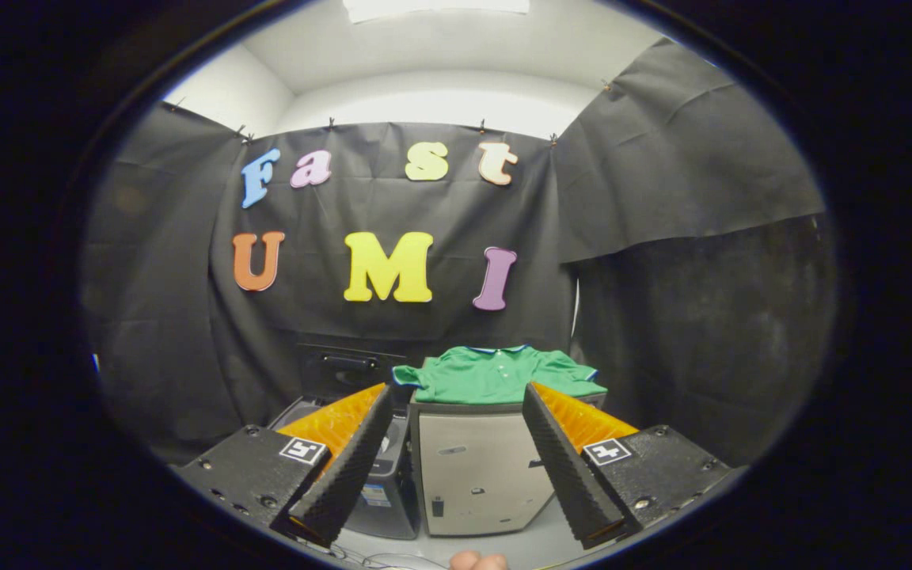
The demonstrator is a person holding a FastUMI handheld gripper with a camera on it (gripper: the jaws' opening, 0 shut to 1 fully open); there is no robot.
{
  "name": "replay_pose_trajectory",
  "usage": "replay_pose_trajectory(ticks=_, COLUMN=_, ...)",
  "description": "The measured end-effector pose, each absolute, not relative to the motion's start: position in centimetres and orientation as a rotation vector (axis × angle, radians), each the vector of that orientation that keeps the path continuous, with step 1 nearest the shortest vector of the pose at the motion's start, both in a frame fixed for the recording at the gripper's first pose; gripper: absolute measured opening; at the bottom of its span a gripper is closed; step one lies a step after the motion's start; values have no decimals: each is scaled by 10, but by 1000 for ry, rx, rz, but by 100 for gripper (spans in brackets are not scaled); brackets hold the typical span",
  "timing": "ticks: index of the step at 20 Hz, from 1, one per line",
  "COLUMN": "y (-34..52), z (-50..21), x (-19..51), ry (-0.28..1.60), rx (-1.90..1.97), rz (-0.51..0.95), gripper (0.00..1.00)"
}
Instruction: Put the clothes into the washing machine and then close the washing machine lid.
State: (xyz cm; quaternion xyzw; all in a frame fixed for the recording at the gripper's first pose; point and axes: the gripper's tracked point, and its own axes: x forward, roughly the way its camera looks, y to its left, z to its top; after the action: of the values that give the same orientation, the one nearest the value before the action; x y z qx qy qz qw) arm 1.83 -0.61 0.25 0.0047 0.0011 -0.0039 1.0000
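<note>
Tongs point(456, 463) spread wide, nothing btwn the fingers point(349, 459), not touching anything. They hang in the air, level, pointing straight at the back of the booth.

Green polo shirt point(495, 374) lies flat on top of a light grey box-shaped unit point(476, 471), beyond the fingertips & roughly centred btwn them. Collar w/ blue-white trim faces the back wall; both short sleeves spread out to the sides, left sleeve hanging a bit past the unit's left edge. Shirt is well apart from the tongs.

Just left of the grey unit, touching or nearly so, stands a darker machine point(381, 475), most likely the washing machine; most of it is hidden behind the left finger. Its dark lid point(349, 368) looks raised upright at the back, against the black cloth wall point(187, 317), w/ a handle recess showing on it. Can't tell what's inside the tub — blocked by the finger. A small label shows on the machine's front, low down.

Both units sit on a pale floor point(519, 546). At the very bottom, btwn the finger bases, a person's fingertips point(478, 561) peek in. Some thin cable lies on the floor near them.
</note>
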Motion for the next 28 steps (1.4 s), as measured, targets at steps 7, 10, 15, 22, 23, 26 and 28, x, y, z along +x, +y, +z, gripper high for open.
replay_pose_trajectory(ticks=7, y=-2, z=10, x=31, ry=6, rx=12, rz=-20, gripper=100)
replay_pose_trajectory(ticks=10, y=-5, z=19, x=35, ry=-3, rx=20, rz=-40, gripper=100)
replay_pose_trajectory(ticks=15, y=-28, z=35, x=68, ry=3, rx=-11, rz=-85, gripper=100)
replay_pose_trajectory(ticks=22, y=-71, z=23, x=219, ry=194, rx=-65, rz=-13, gripper=100)
replay_pose_trajectory(ticks=23, y=-75, z=12, x=241, ry=247, rx=-64, rz=5, gripper=100)
replay_pose_trajectory(ticks=26, y=-87, z=-21, x=306, ry=382, rx=-60, rz=17, gripper=100)
replay_pose_trajectory(ticks=28, y=-92, z=-40, x=338, ry=446, rx=-65, rz=13, gripper=100)
